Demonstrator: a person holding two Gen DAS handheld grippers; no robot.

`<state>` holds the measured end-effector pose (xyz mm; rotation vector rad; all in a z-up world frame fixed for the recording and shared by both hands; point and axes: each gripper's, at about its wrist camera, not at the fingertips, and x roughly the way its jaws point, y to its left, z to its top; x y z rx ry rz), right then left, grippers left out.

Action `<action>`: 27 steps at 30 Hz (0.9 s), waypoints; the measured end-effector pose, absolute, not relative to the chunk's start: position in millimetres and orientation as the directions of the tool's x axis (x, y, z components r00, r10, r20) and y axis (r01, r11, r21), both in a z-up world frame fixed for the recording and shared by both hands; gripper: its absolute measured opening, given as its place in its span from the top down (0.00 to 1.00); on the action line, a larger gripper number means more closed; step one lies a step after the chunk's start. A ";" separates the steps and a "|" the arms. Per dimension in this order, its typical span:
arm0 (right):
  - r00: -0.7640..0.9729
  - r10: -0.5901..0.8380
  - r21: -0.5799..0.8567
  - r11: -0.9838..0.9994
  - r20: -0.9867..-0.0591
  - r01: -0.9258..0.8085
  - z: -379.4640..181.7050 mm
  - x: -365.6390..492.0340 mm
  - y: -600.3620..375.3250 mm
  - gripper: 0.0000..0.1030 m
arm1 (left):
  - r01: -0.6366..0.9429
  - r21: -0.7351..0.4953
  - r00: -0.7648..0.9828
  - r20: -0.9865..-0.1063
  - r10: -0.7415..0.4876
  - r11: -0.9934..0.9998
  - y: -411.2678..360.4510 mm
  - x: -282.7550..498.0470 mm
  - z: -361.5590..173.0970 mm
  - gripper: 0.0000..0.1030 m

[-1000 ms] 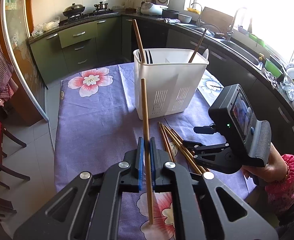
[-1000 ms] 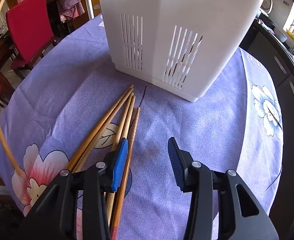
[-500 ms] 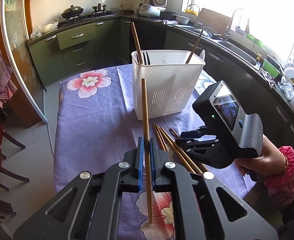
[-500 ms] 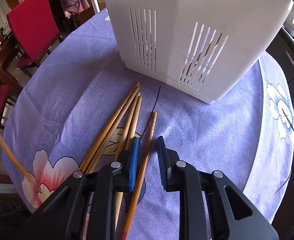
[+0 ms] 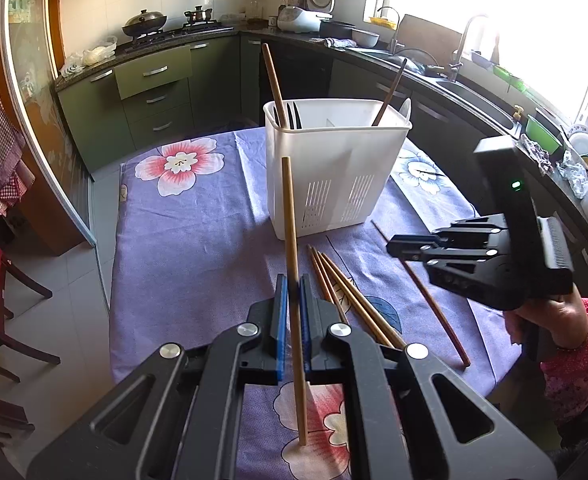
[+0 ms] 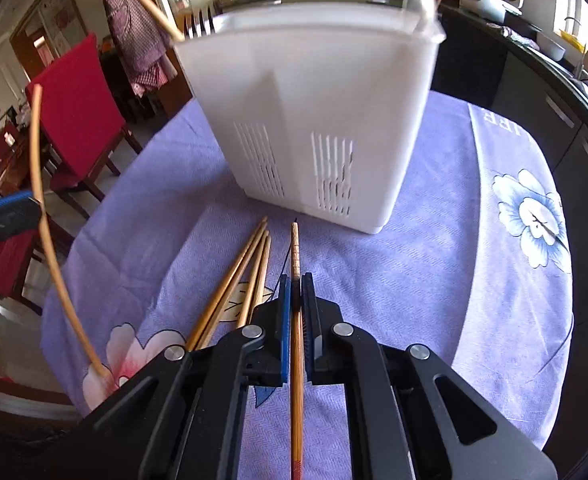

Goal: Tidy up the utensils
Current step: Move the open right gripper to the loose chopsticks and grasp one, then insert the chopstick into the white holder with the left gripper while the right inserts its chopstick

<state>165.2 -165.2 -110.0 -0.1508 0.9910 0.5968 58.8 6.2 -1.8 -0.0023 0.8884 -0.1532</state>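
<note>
left hand-held gripper [image 5: 289, 300]: black frame, silver screw heads, blue finger pads [image 5: 280, 320]. right hand-held gripper [image 6: 296, 300]: identical build; rear housing carries a green indicator light. sleeve [image 5: 578, 364]: pink patterned fabric, with a bracelet.

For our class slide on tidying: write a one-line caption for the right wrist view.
Right gripper pinches one chopstick before the white holder.

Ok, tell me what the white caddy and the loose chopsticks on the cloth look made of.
White caddy: moulded plastic by the look, smooth, slightly translucent walls with slotted vents. Loose chopsticks: probably bamboo or wood, tan-brown with a light sheen; the frames don't settle which.
</note>
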 end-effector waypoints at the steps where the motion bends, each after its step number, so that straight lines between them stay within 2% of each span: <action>1: 0.422 0.420 0.156 0.833 -0.803 -0.532 -101.0 160.7 -172.7 0.94 | 0.132 -0.066 0.620 -0.773 -0.135 0.989 6.7 58.6 -1.8 0.94; 10: 0.577 0.475 0.187 0.853 -0.664 -0.488 -35.8 114.5 -228.3 0.94 | 0.134 -0.057 0.633 -0.763 -0.130 0.989 4.9 55.1 2.0 0.94; 27: 0.623 0.499 0.208 0.852 -0.602 -0.481 -14.1 83.7 -255.6 0.94 | 0.133 -0.037 0.653 -0.748 -0.115 0.990 0.8 44.9 16.9 0.94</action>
